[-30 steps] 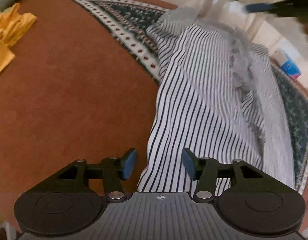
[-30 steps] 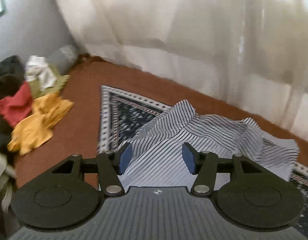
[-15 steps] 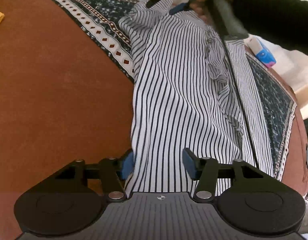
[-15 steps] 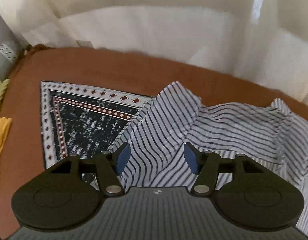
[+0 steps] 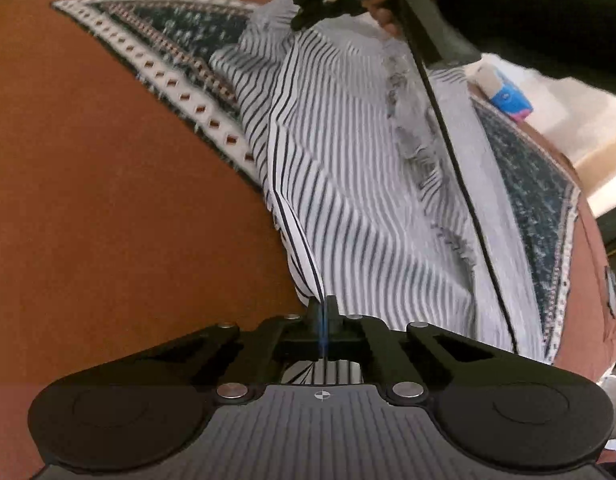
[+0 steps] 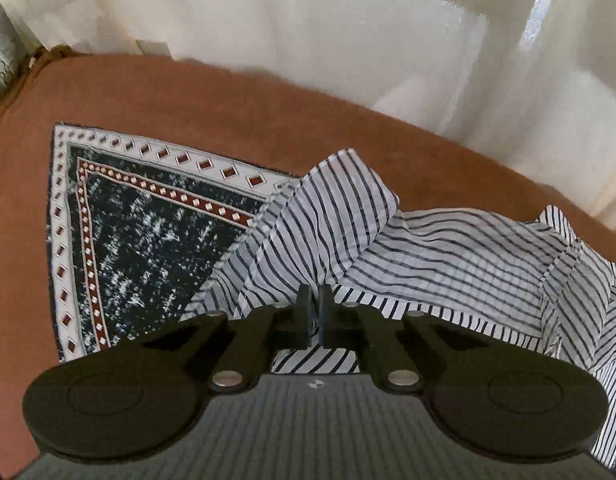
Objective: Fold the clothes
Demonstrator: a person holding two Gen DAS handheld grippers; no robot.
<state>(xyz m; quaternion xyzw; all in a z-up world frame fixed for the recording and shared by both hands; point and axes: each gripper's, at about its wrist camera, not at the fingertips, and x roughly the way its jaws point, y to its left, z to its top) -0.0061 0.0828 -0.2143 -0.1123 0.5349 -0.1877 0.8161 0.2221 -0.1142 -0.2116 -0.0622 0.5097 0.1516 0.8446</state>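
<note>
left hand-held gripper [image 5: 323,314] clamped, right hand-held gripper [image 6: 315,314] clamped

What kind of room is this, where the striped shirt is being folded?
Most likely a room in a home, perhaps a bedroom. The striped shirt lies on a patterned cloth spread over a brown blanket, and pale curtains hang behind, lit as if by a window.
</note>
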